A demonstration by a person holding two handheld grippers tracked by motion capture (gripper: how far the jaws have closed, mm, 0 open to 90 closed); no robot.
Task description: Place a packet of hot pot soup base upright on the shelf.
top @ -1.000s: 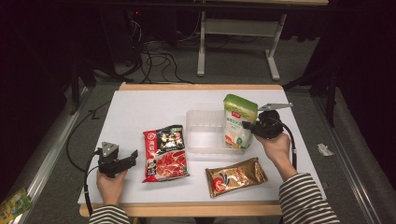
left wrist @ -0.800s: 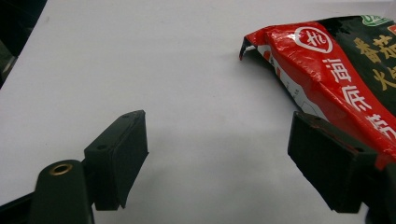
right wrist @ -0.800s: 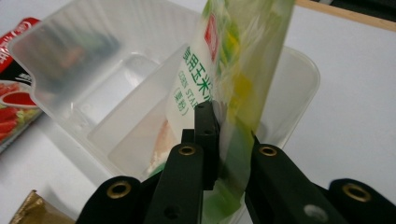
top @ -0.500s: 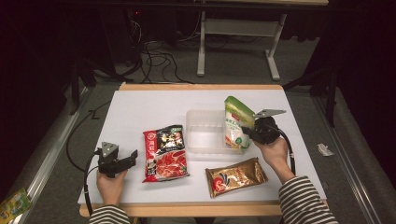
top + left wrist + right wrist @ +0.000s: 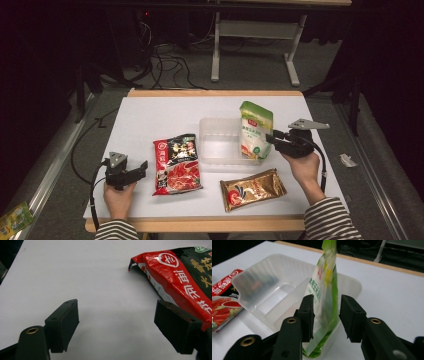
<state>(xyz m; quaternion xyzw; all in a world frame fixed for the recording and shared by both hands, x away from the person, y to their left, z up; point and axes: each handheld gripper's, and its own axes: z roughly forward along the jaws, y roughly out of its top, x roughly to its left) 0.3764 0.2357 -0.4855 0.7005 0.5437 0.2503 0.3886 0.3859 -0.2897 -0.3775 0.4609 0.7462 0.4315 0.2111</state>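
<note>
A green and white pouch [image 5: 255,131] stands on end in the right end of a clear plastic tray [image 5: 220,142], leaning a little. My right gripper [image 5: 272,140] is just to its right. In the right gripper view the pouch [image 5: 323,290] rises between the jaws of this gripper [image 5: 326,315]. The jaws have just been opening, and there is a gap on the right side of the pouch. My left gripper [image 5: 142,169] rests open near the table's front left, with the red and black packet [image 5: 176,162] beside its right jaw and nothing between its fingers [image 5: 116,322].
A brown and gold packet [image 5: 252,189] lies flat near the front edge, below the tray. The red packet's corner [image 5: 180,277] lies close to my left gripper's right jaw. Bare white tabletop [image 5: 150,120] lies to the left and behind. Cables and a desk frame lie on the floor beyond.
The right gripper let go of the green pouch and drew back slightly to the right. The pouch, tilted half a second ago, now stands in the tray. The left hand has not moved.
</note>
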